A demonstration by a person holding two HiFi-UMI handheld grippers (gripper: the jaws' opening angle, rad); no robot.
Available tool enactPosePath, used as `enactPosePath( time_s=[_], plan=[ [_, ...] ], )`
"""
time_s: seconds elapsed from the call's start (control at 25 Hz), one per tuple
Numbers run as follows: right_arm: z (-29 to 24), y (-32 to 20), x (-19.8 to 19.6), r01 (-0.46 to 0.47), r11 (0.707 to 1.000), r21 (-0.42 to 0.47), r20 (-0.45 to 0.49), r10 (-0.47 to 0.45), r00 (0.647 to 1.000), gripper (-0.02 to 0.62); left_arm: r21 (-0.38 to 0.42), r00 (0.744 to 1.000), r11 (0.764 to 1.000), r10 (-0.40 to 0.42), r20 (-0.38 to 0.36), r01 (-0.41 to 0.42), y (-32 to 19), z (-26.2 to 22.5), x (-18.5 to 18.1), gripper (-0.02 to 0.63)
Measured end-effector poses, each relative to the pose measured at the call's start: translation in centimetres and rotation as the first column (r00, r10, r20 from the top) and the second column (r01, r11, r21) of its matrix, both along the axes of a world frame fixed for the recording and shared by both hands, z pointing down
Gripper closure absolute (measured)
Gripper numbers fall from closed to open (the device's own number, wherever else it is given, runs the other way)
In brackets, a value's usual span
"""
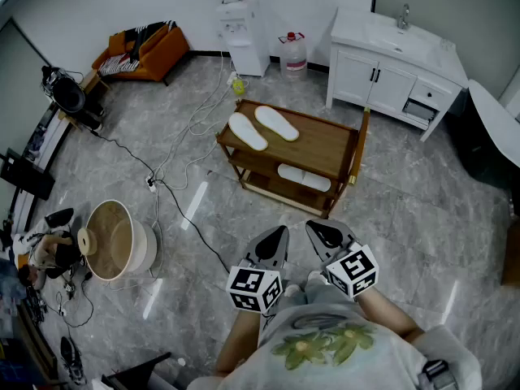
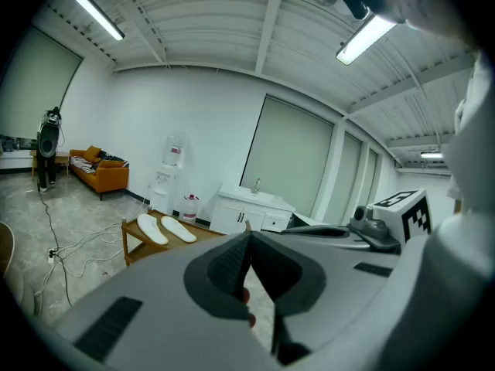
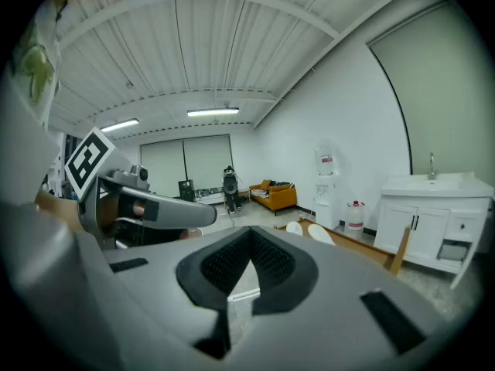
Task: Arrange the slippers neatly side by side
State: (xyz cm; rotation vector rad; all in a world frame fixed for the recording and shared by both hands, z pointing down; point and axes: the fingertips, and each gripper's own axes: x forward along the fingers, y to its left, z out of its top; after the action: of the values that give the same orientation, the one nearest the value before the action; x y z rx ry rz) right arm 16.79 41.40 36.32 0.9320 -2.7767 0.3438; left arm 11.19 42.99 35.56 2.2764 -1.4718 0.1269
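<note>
1. Left gripper point(image 2: 249, 236): jaws closed tip to tip and empty. Right gripper point(image 3: 249, 232): the same, closed with nothing in them.
2. Both grippers sit side by side close to the person's torso. They aim slightly down toward the rack point(image 1: 325, 140) and are well apart from it.
3. Left slipper point(image 1: 248, 131) and right slipper point(image 1: 276, 123) lie flat on the left end of the rack's top board, just beside each other and apparently not touching.
4. In the head view both long axes run diagonally, upper-left to lower-right. They're roughly parallel but skewed to the rack's edges, and the right slipper sits further back. I can't tell toe from heel.
5. Step, as I read it: approach, nothing grasped yet.
6. Next move: close in on the rack, open one pair of jaws and take a slipper by its edge. Then turn it square to the board and level its ends with the other.
7. The lower pair point(image 1: 305, 177) on the shelf beneath looks already aligned.
</note>
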Motion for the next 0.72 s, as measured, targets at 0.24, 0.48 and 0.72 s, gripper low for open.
enactPosePath(
  time_s=[0.24,0.48,0.72],
  plan=[
    [-0.4,-0.7,-0.1,0.012,0.999,0.047,0.019,-0.013,1.000,0.589,0.090,1.000,0.996,-0.019,0.009,0.018,-0.7,-1.5,0.1,0.592],
    [-0.5,-2.2,1.4,0.021,0.997,0.072,0.025,-0.023,0.999,0.589,0.115,1.000,0.993,-0.004,0.012,0.003,-1.8,-1.7,2.2,0.592],
    [0.0,-2.5,2.5,0.061,0.995,0.073,0.017,-0.062,0.998,0.589,0.088,0.995,0.993,-0.079,0.062,0.074,-1.7,-0.5,2.6,0.592]
  ],
)
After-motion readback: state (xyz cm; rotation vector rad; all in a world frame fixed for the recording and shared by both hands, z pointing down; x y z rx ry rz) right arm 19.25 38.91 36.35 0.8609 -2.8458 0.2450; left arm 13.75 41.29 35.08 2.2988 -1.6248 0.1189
